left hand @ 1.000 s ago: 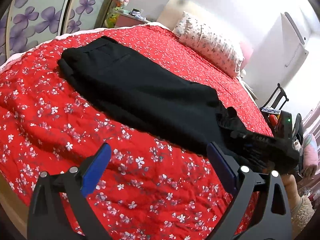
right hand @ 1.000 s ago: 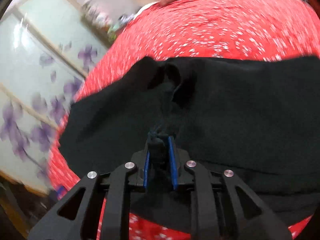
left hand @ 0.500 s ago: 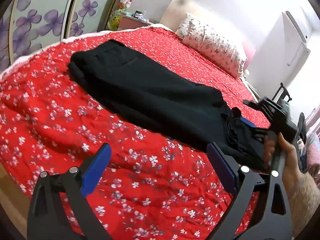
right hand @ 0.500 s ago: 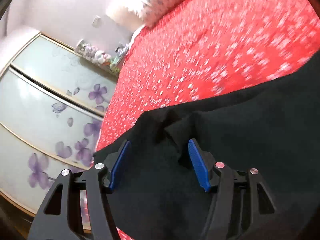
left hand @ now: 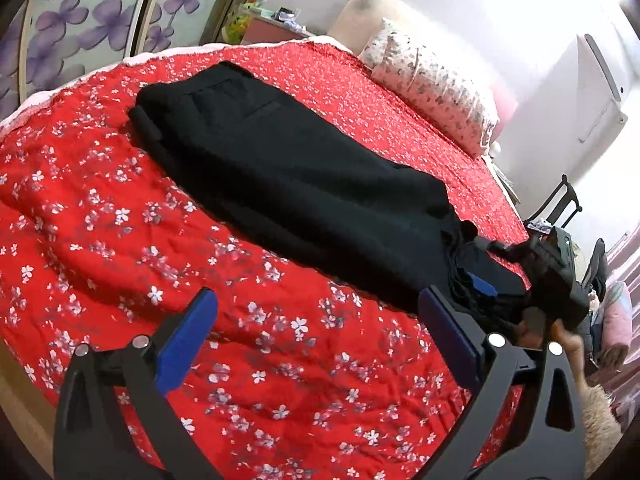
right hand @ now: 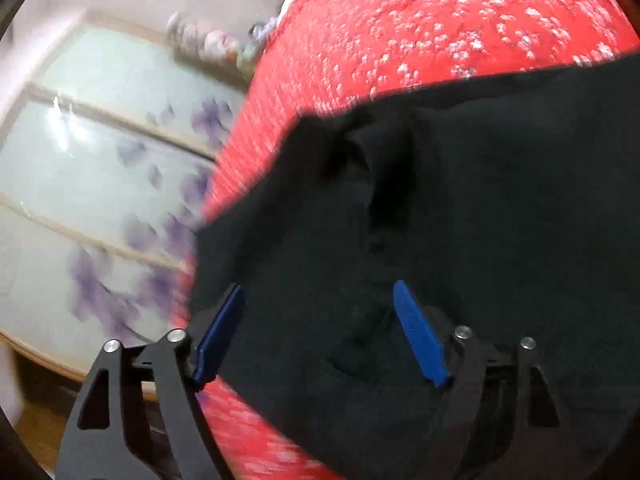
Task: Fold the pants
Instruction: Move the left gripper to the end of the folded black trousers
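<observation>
Right gripper [right hand: 320,332] with its jaws spread wide, they've just been opening, and the black pants [left hand: 304,184] lie loose between the blue pads [right hand: 420,340], nothing pinched. Left gripper [left hand: 320,344] is wide apart too, hanging above bare red quilt [left hand: 100,240], gripping nothing, its right pad just beside the near edge of the cloth. The pants stretch long across the bed, waistband at the far end toward the wardrobe, leg ends bunched up at the near right where the right gripper sits. From the left wrist view that gripper is mostly a dark shape against dark fabric, one blue pad peeking out, a hand [left hand: 560,336] behind it half hidden. The right wrist view is smeared with blur. Red quilt with white blossoms, a flowered pillow [left hand: 436,84] at the head, wardrobe doors [left hand: 80,28] with purple flowers behind.
</observation>
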Demonstrator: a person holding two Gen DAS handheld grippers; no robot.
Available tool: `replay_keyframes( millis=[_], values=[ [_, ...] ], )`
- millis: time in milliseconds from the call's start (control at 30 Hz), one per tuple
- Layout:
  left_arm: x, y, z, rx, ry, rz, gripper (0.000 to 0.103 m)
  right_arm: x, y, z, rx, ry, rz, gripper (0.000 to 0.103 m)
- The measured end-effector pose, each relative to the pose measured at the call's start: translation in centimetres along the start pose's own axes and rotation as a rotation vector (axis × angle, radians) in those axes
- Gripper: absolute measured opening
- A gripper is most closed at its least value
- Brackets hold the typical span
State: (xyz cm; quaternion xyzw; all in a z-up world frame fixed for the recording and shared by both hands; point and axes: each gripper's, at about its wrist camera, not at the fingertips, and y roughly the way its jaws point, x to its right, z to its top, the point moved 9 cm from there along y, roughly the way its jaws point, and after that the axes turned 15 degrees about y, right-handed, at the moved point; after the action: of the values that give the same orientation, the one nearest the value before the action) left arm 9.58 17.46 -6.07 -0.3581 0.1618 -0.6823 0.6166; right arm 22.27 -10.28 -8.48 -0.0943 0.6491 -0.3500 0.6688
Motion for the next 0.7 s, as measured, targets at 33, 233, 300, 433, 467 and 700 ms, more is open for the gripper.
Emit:
replay_keyframes(
  millis=[33,233,300,433,467,700],
  values=[
    [-0.1,-0.2,0.0,0.001,0.001,0.000,0.101,-0.4,-0.2,-0.3,0.005,-0.025,-0.014,0.078],
    [-2.1,-1.4,0.8,0.038,-0.064,0.003,0.101,-1.4,-1.0,-4.2,-0.051,-0.065,0.077,0.084],
    [-2.6,-1.4,1.3,0.038,-0.106,-0.036,0.101,-1.5,-0.6,-4.8,-0.034,-0.162,0.011,0.085],
    [-4.9,-1.5,3.0,0.051,-0.216,-0.113,0.101,-2.8,-3.0,-6.6,-0.052,-0.185,0.130,0.085],
    [-5.7,-1.4,3.4,0.056,-0.255,-0.136,0.101,-3.1,-4.3,-7.2,-0.039,-0.200,0.187,0.086],
    [-8.8,0.2,6.5,0.078,-0.441,-0.234,0.101,0.4,-9.7,-8.7,0.026,-0.157,0.395,0.095]
  ],
)
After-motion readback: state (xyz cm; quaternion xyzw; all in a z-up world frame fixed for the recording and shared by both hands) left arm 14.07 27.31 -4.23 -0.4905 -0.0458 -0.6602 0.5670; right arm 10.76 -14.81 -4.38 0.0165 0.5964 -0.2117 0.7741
